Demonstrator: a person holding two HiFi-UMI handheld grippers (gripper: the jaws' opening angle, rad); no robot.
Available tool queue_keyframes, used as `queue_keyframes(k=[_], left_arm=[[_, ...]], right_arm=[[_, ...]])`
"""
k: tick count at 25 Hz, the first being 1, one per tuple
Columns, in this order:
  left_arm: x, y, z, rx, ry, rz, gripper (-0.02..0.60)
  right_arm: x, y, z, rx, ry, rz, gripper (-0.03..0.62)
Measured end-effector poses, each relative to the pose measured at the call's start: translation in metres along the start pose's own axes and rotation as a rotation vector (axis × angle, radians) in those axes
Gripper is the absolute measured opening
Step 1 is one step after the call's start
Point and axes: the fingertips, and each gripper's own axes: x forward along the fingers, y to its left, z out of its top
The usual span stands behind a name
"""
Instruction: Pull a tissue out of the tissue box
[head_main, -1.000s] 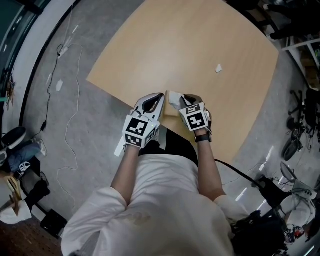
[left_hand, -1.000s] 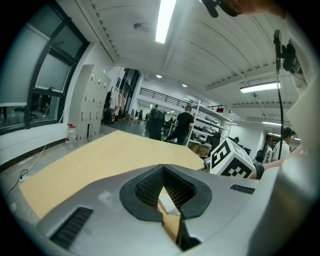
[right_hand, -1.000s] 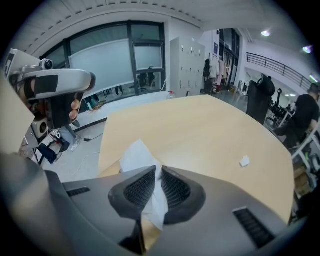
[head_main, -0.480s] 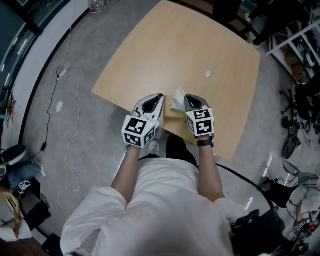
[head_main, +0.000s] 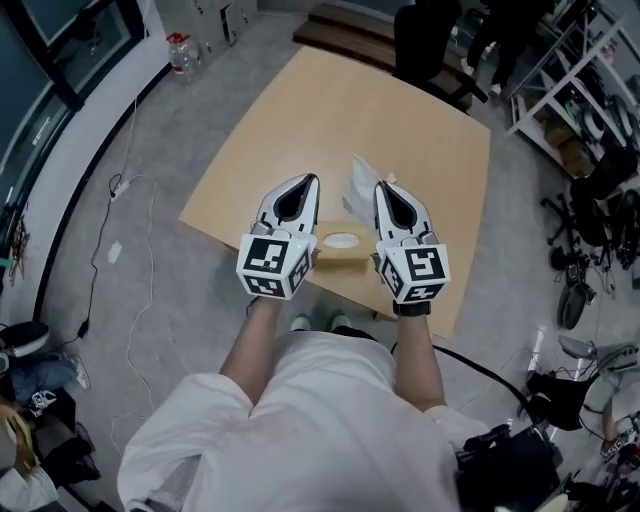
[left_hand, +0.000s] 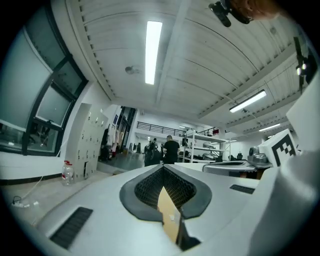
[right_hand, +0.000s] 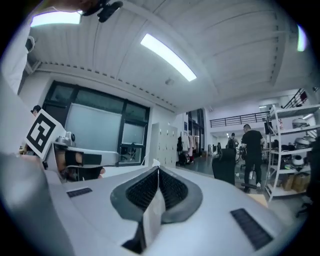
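Cardboard fills the seam of the left gripper (left_hand: 162, 170): its jaws are pressed together on a thin tan edge, which we take to be a wall of the tissue box (head_main: 352, 256). In the head view that box shows between the two tools with its oval slot facing up. The left gripper (head_main: 308, 186) is at its 9 o'clock and the right gripper (head_main: 386, 190) at its 3 o'clock. We judge the left hand serves as the anchor — something has to hold the box back while the sheet is drawn, or the two would rise as one. The right gripper's (right_hand: 158, 171) jaws are closed on the tissue (right_hand: 151, 215), a white fold running down between the pads. From above, the tissue (head_main: 358, 182) stands at the box's 12 o'clock. It looks clear of the slot, though the gap is small and we cannot be sure. Both tools point roughly level, well above the table (head_main: 400, 110).

Against the frame a second back, much has changed. Then both grippers were low at the table's near edge, at 6 o'clock, and the box lay between them with only a white tuft at its top. Since then both have gone up, the right further than the left — enough, we think, to part sheet from box. The box itself has come up with the left hand, and the table looks smaller beneath.
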Motion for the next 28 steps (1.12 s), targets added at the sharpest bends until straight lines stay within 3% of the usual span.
queue_keyframes(k=[9,28], left_arm=[[0.035,-0.051,0.026,0.079,-0.038,-0.016,0.0],[0.071,-0.079,0.012,0.124,0.014,0.0,0.0]], right_arm=[[-0.011,-0.018,0.048,-0.033,-0.121,0.026,0.006],[-0.014,-0.079,0.034,0.007,-0.127,0.073,0.006]])
